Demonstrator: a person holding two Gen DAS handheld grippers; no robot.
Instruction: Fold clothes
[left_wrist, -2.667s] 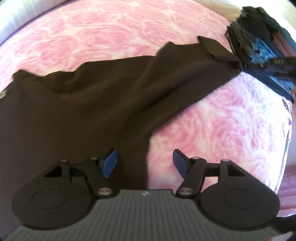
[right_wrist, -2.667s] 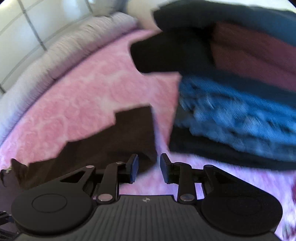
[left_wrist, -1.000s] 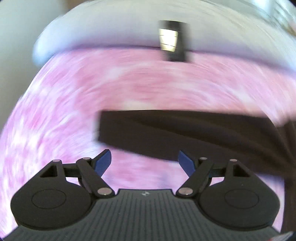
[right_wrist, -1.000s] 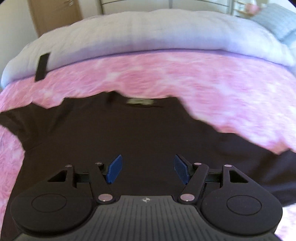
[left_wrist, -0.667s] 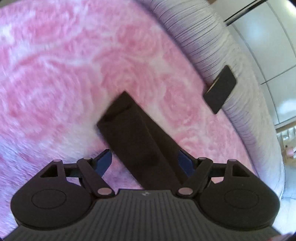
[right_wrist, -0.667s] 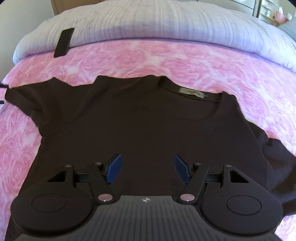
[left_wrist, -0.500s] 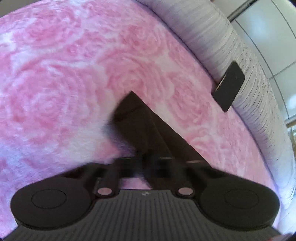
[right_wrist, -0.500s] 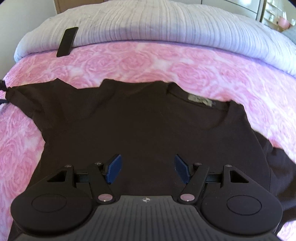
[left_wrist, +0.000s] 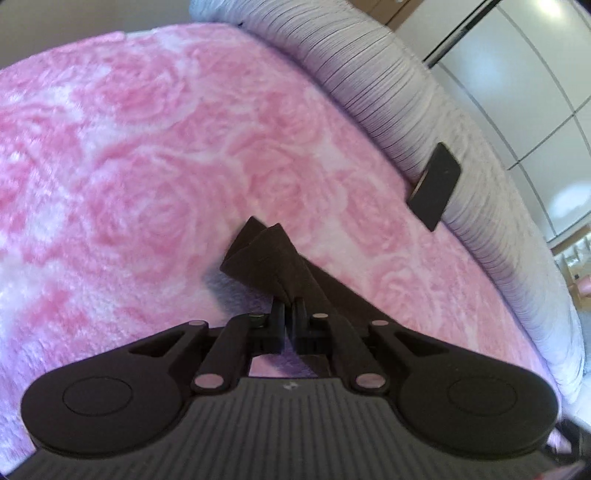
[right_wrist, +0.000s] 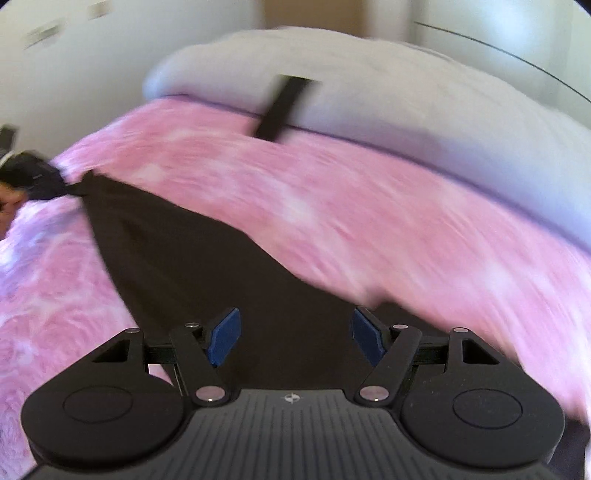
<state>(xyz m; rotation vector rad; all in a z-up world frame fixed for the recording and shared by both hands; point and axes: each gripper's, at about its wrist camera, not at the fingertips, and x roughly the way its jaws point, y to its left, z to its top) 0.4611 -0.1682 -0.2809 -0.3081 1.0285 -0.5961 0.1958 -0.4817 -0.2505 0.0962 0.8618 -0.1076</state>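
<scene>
Shirt (right_wrist: 192, 266) lies spread on the pink bed (left_wrist: 147, 166); its sleeve (left_wrist: 266, 254) is clamped in the left gripper (left_wrist: 287, 310), the right gripper (right_wrist: 291, 336) hovers released over the body. Sleeve fold is starting; next, carry the sleeve inward across the body

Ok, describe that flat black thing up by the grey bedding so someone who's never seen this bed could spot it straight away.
Start at the pink rose-patterned blanket and follow it to the ribbed grey duvet along its far edge. Leaning there, where the two meet, is a small flat black rectangular object. Unlike the soft dark t-shirt, it is stiff and straight-edged, and lies apart from it.
</scene>
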